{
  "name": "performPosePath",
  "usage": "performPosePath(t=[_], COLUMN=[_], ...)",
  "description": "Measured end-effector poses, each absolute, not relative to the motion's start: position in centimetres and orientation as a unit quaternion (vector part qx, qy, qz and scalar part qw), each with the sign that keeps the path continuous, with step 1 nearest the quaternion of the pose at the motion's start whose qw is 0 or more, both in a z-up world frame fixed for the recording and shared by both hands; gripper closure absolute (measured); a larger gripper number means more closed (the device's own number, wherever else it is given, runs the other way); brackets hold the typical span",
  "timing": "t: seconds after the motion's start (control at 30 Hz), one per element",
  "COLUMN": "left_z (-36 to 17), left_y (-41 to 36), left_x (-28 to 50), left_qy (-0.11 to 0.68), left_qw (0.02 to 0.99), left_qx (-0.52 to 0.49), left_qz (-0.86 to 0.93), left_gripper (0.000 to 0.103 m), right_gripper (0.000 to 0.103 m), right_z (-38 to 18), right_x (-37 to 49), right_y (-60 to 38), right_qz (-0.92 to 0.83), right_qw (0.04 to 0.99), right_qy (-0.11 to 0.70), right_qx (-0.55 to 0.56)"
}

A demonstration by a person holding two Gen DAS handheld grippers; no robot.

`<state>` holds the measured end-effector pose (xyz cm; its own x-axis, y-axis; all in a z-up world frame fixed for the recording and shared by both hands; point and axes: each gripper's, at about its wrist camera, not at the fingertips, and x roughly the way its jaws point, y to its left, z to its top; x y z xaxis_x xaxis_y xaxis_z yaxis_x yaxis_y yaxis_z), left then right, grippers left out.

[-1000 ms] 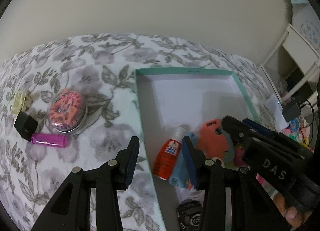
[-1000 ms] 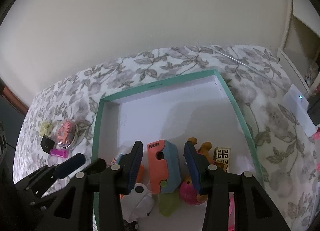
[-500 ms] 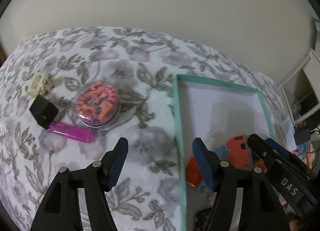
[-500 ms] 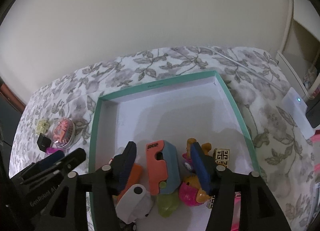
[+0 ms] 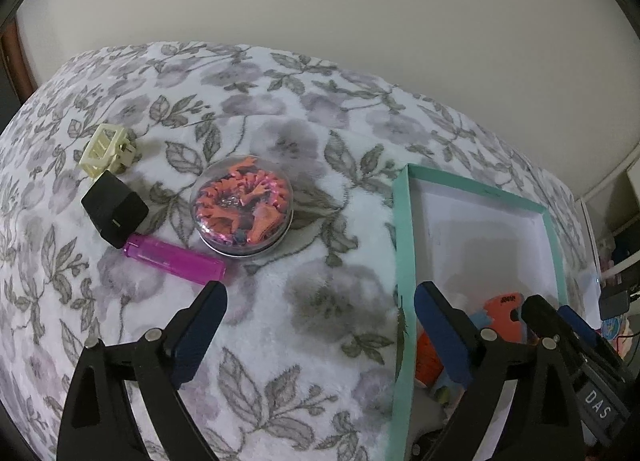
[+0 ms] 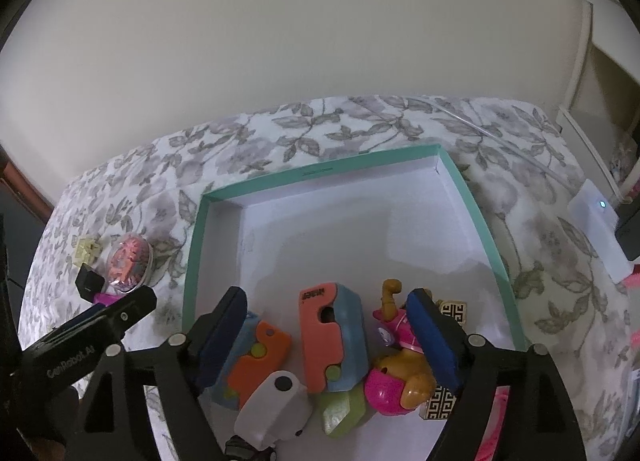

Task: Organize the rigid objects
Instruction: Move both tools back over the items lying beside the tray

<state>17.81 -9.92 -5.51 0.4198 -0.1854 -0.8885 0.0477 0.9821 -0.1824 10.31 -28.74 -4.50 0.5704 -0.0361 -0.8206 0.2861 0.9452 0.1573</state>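
A teal-rimmed white box [image 6: 194, 245] lies on the floral bedspread; it also shows in the left wrist view [image 5: 402, 229]. Inside its near end lie an orange-and-blue toy block [image 6: 332, 337], a second orange-blue toy [image 6: 256, 357], a pink-and-tan figure [image 6: 396, 381] and a white toy [image 6: 276, 409]. My right gripper [image 6: 328, 345] is open, its fingers astride the orange-and-blue block. My left gripper [image 5: 320, 333] is open and empty above the bedspread. Left of the box lie a round clear case of orange pieces [image 5: 242, 207], a magenta lighter [image 5: 174, 259], a black cube [image 5: 114, 209] and a cream hair clip [image 5: 106, 147].
A white device with a lit dot [image 6: 600, 237] lies on the bed right of the box. A wall runs behind the bed. White furniture [image 6: 600, 61] stands at the far right.
My left gripper has swung left from over the box to over the bedspread and opened wider. My right gripper has opened wider around the orange-and-blue block.
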Motion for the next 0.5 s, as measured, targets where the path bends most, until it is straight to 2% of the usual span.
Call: performPosePath(t=[0.13, 0.5], left_z=[-5.4, -5.1], left_y=[-9.8, -8.5], left_x=[17.8, 18.3], left_qy=[0.53, 0.523], left_qw=[0.843, 0.847], left_qx=[-0.064, -0.075], left_qz=[-0.068, -0.057], left_gripper=[0.008, 0.007], right_gripper=[0.003, 0.0], right_z=[-4.5, -4.1], right_x=[10.3, 10.3], right_y=[-28.6, -28.2], right_qz=[-0.09, -0.08], right_qw=[0.878, 0.885], right_qy=[0.452, 0.441], right_qx=[0.133, 0.129])
